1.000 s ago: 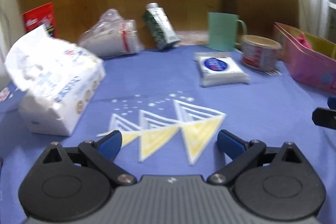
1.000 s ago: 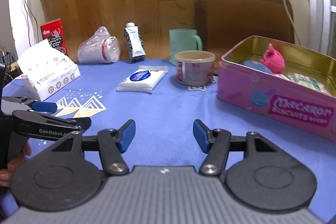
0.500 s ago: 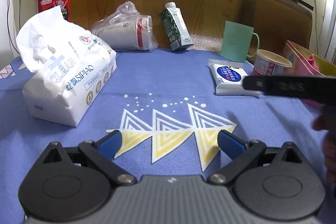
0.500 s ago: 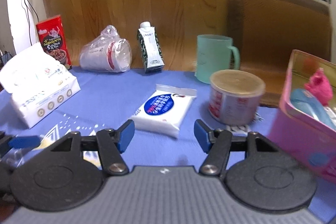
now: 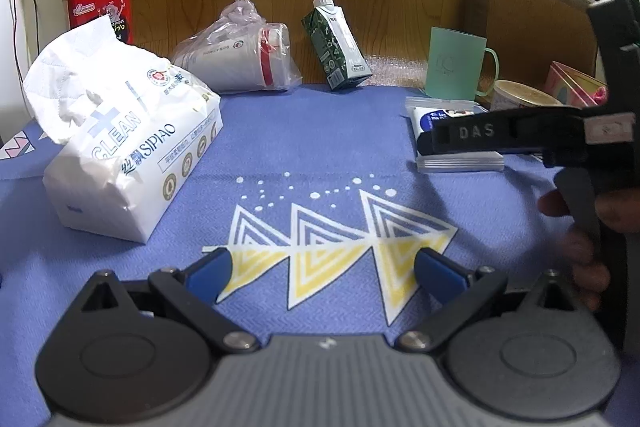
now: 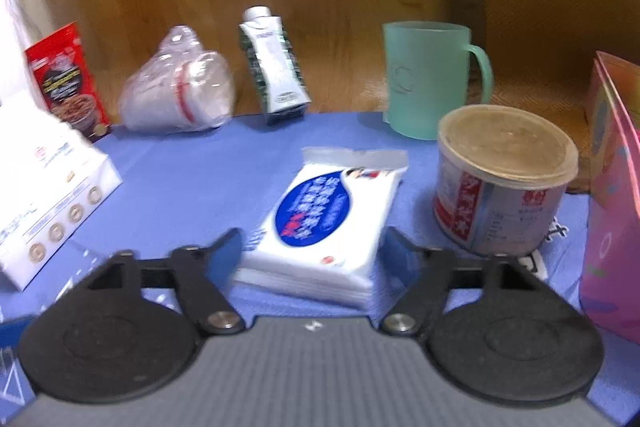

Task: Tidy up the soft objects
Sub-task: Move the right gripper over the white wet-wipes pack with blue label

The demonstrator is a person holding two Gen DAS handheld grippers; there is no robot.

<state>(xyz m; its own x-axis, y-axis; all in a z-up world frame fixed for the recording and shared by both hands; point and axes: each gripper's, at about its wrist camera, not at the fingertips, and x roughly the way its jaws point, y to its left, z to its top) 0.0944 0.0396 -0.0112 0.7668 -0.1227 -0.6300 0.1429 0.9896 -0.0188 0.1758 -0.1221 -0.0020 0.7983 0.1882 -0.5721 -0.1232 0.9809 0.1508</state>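
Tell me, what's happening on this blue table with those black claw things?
A person is tidying soft items with a handheld claw in each hand. The right claw has just been opening and now straddles the near end of a flat pack of wipes lying beside a lidded tin; its pads are not yet pressing on it. The left claw hovers open and empty over the blue tablecloth, near a large tissue pack. A pink tin box stands to the right.

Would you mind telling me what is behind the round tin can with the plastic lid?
Behind the round tin can stands a translucent green plastic mug; the can's rim covers the mug's lower right corner.
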